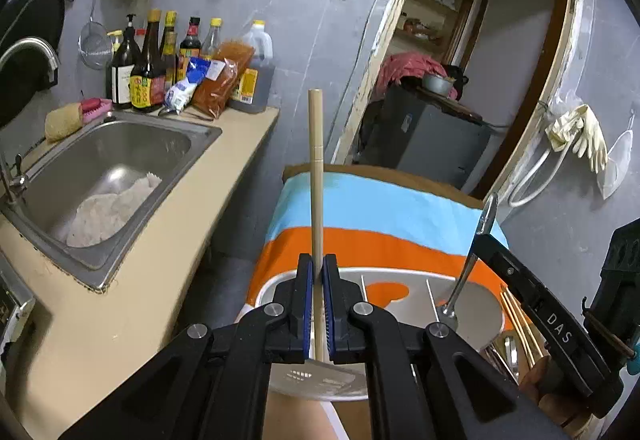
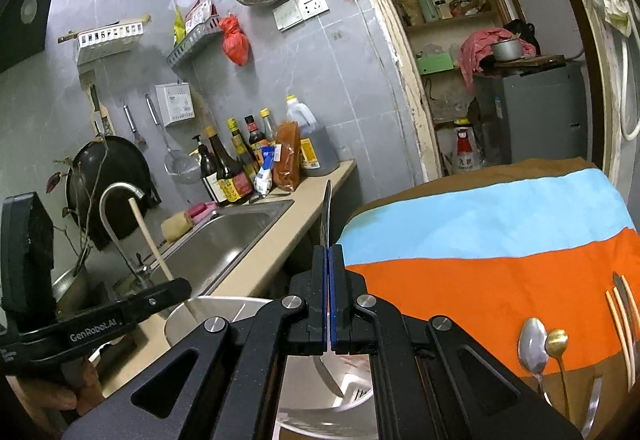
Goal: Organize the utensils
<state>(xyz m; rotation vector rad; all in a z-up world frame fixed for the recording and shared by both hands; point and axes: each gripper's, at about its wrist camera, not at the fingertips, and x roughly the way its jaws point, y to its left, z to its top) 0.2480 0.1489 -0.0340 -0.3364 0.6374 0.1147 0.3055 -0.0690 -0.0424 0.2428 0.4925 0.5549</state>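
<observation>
My left gripper (image 1: 319,272) is shut on a slotted spatula with a long beige handle (image 1: 315,168); its pale slotted head (image 1: 316,376) hangs below the jaws over a metal tray (image 1: 404,274). My right gripper (image 2: 330,260) is shut on a steel utensil, its handle (image 2: 327,212) sticking up past the jaws and its bowl end (image 2: 328,376) below them. The right gripper with this utensil (image 1: 466,272) also shows in the left wrist view. A silver spoon (image 2: 533,346), a gold spoon (image 2: 557,344) and chopsticks (image 2: 624,324) lie on the striped cloth (image 2: 500,236).
A steel sink (image 1: 108,168) with a white cloth in it is set in the beige counter (image 1: 236,156) on the left. Sauce bottles (image 1: 148,76) stand behind it. A doorway (image 1: 460,80) with a grey cabinet lies ahead. Rubber gloves (image 1: 580,132) hang on the right wall.
</observation>
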